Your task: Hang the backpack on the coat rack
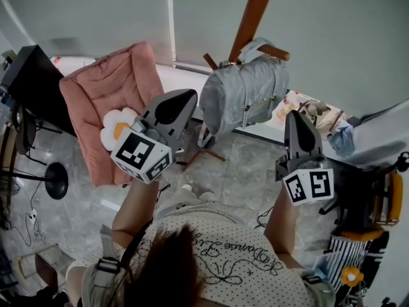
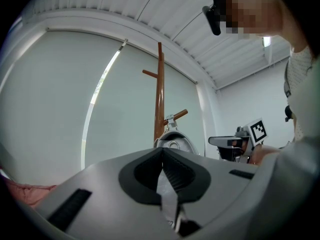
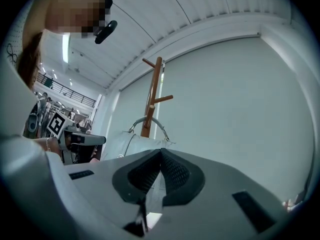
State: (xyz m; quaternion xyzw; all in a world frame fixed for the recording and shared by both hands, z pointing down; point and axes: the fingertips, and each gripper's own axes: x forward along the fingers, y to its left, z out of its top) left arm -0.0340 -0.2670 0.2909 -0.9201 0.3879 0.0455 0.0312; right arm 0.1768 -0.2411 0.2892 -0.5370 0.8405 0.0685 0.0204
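A grey backpack (image 1: 246, 94) hangs by its top handle from a peg of the brown wooden coat rack (image 1: 252, 11). My left gripper (image 1: 187, 96) is shut and empty, its tips just left of the bag and apart from it. The right gripper (image 1: 296, 115), also shut and empty, points up beside the bag's lower right. In the left gripper view the closed jaws (image 2: 162, 151) sit below the rack (image 2: 160, 94) and the bag (image 2: 172, 143). The right gripper view shows its closed jaws (image 3: 160, 151) under the bag (image 3: 125, 144), whose handle (image 3: 147, 121) loops over the peg.
A pink cushioned chair (image 1: 112, 101) with a fried-egg plush (image 1: 118, 125) stands at the left, next to a black stand base (image 1: 57, 181). A cluttered low surface (image 1: 313, 110) lies behind the right gripper. Bags and gear (image 1: 364, 235) crowd the lower right floor.
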